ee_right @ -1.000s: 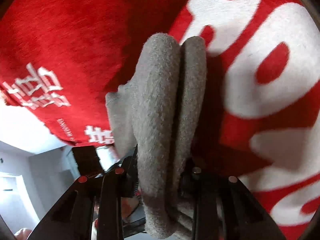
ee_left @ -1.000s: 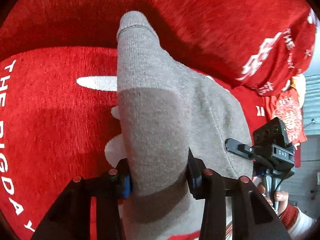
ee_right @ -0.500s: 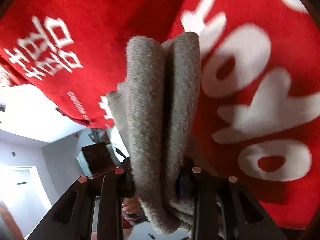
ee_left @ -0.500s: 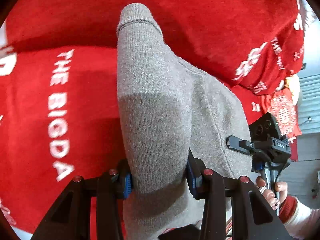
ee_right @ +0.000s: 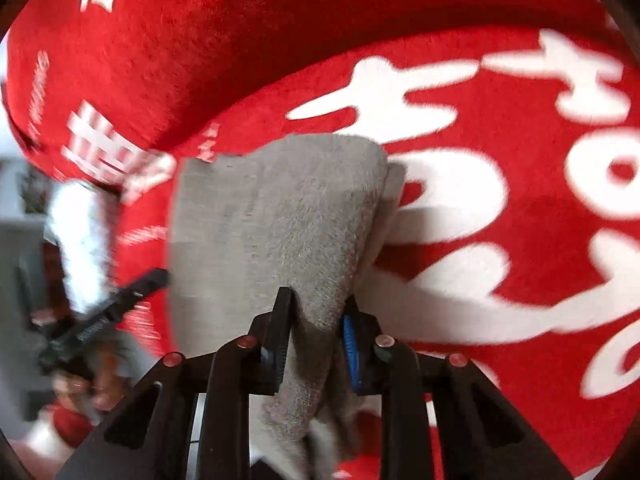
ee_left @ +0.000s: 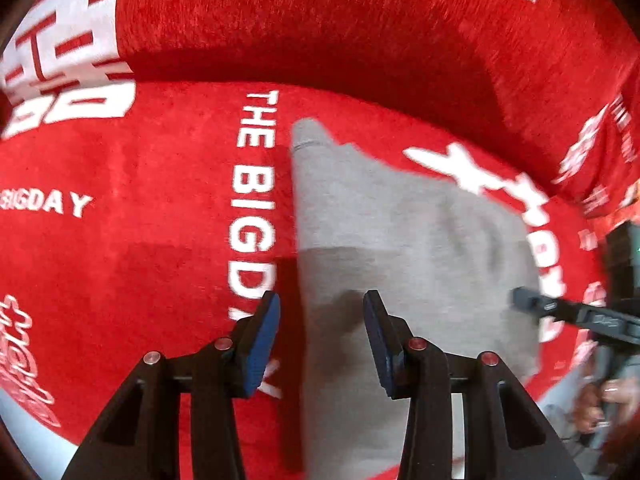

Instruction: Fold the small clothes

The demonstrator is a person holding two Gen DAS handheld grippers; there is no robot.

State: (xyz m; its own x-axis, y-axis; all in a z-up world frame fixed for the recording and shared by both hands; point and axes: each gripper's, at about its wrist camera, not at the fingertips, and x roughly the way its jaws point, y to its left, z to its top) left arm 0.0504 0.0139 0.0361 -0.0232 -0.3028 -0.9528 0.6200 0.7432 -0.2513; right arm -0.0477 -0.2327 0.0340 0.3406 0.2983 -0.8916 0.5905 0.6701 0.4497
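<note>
Red lettered blanket (ee_left: 168, 248) under grey garment (ee_left: 400, 240)

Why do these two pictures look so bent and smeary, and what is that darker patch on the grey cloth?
Left wrist view: the fisheye lens bows the red blanket and its lettering; the grey garment is motion-smeared along its edges, with a shadow band across it near the open left gripper. Right wrist view: the same bowing; the left side blurs heavily, while the right gripper pinching the garment stays sharp.

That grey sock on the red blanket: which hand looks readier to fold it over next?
Probably the right. The right gripper is clamped on the grey sock, while the left gripper is open, gripping nothing.
</note>
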